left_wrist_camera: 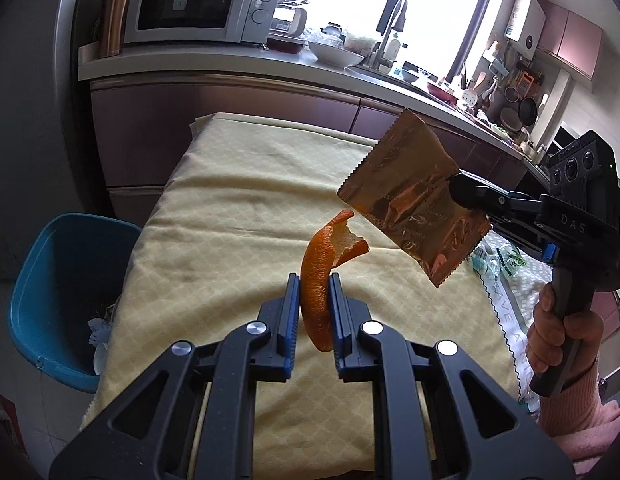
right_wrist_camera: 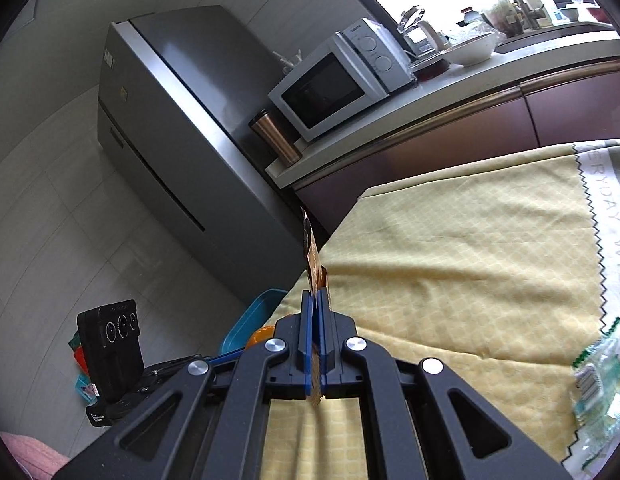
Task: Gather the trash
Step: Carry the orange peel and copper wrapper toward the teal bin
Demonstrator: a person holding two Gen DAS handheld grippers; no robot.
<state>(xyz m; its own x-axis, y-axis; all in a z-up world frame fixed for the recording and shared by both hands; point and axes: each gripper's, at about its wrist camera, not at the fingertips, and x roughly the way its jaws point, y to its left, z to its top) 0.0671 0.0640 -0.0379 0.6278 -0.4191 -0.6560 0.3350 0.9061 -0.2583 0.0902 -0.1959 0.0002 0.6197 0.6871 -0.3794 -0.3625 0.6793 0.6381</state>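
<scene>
My left gripper [left_wrist_camera: 314, 280] is shut on a curled orange peel [left_wrist_camera: 319, 280] and holds it above the yellow tablecloth [left_wrist_camera: 238, 216]. My right gripper [right_wrist_camera: 318, 294] is shut on a copper foil wrapper [left_wrist_camera: 413, 200], held in the air over the table's right part; in the right wrist view the wrapper [right_wrist_camera: 311, 256] shows edge-on between the fingers. The right gripper also shows in the left wrist view [left_wrist_camera: 453, 190]. A blue trash bin [left_wrist_camera: 58, 292] stands on the floor left of the table, with white scraps inside; its rim shows in the right wrist view [right_wrist_camera: 250, 320].
A clear green-printed plastic wrapper [right_wrist_camera: 597, 376] lies on a white printed cloth [right_wrist_camera: 605, 216] at the table's right side. Behind the table runs a counter with a microwave [left_wrist_camera: 198, 0], a copper tumbler [left_wrist_camera: 116, 16] and a bowl [left_wrist_camera: 335, 54]. A grey fridge [right_wrist_camera: 158, 120] stands left.
</scene>
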